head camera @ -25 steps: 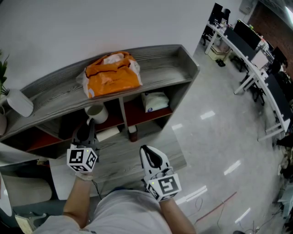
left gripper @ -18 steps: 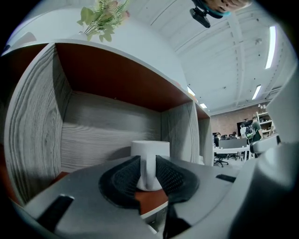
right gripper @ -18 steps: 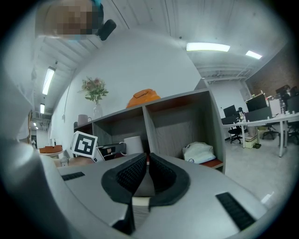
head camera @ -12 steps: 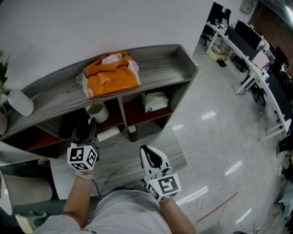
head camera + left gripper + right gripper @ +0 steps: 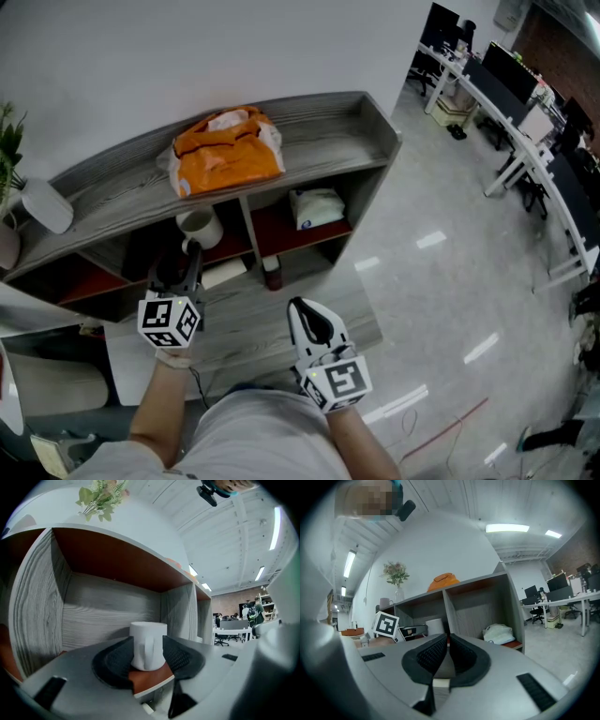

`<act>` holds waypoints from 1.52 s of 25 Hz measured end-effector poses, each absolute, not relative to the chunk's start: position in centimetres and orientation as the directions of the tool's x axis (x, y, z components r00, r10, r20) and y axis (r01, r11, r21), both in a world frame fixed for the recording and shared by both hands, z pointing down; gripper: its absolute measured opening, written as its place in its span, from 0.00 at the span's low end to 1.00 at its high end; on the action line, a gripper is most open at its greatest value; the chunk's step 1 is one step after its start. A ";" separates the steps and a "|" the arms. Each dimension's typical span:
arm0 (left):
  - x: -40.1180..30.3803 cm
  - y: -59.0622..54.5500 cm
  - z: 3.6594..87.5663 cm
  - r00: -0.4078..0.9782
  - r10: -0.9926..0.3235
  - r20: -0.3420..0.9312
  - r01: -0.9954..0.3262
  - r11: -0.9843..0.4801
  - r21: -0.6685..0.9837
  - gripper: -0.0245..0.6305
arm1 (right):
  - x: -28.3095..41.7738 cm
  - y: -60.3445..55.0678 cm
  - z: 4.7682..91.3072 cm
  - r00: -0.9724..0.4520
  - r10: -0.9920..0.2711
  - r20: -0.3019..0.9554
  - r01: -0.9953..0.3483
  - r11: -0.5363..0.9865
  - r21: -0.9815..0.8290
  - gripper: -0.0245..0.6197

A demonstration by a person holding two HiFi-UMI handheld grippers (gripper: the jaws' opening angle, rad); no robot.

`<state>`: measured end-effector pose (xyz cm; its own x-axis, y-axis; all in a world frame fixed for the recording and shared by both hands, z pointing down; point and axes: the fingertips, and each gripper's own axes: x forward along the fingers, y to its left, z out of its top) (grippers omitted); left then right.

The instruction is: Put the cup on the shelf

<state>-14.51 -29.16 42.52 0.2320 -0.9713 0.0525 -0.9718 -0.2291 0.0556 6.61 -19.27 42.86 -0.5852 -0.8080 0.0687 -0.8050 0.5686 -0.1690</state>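
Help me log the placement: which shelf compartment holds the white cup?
The left compartment: the white cup stands there, between the left gripper's opening jaws. The right compartment holds a white bag instead.

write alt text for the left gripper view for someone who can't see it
A white cup stands upright on the reddish floor of a grey wood-grain shelf compartment, handle toward the camera, between the dark pads of the left gripper, whose jaws are opening. Office desks show in the far background at right.
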 end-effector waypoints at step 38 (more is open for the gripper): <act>-17.7 -9.0 42.5 0.095 -0.992 0.082 -0.976 -0.076 0.205 0.06 | -8.8 -13.0 42.1 -0.921 -0.389 0.030 -0.388 0.904 -0.179 0.08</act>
